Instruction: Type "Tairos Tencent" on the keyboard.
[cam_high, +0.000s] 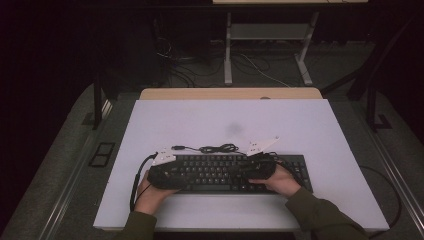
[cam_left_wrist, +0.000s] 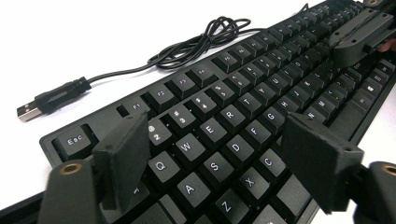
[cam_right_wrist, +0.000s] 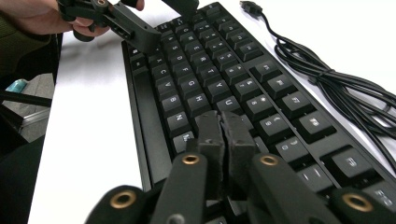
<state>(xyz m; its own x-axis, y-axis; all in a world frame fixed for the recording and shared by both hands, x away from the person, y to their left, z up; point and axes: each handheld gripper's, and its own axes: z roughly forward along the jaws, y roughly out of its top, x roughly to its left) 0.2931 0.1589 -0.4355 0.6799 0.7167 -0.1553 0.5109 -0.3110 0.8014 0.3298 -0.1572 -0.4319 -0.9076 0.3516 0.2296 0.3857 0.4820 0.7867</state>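
Note:
A black keyboard (cam_high: 215, 172) lies near the front edge of the white table top, and both grippers are over it. My left gripper (cam_left_wrist: 217, 130) hangs over the left end with its jaws wide apart above the Q, A and C keys (cam_left_wrist: 243, 98), nothing between them. From the right gripper view, the left gripper (cam_right_wrist: 163, 23) is at the far end in a hand. My right gripper (cam_right_wrist: 223, 126) is shut, its two pads pressed together just over the keys at the middle right (cam_right_wrist: 196, 70). It also shows far off in the left gripper view (cam_left_wrist: 359, 32).
The keyboard's black cable (cam_high: 220, 148) lies coiled on the table behind it, ending in a loose USB plug (cam_left_wrist: 32, 109). The white table top (cam_high: 300, 125) stretches beyond the keyboard. A wooden strip (cam_high: 230, 93) runs along its far edge, with a desk frame (cam_high: 228, 55) behind.

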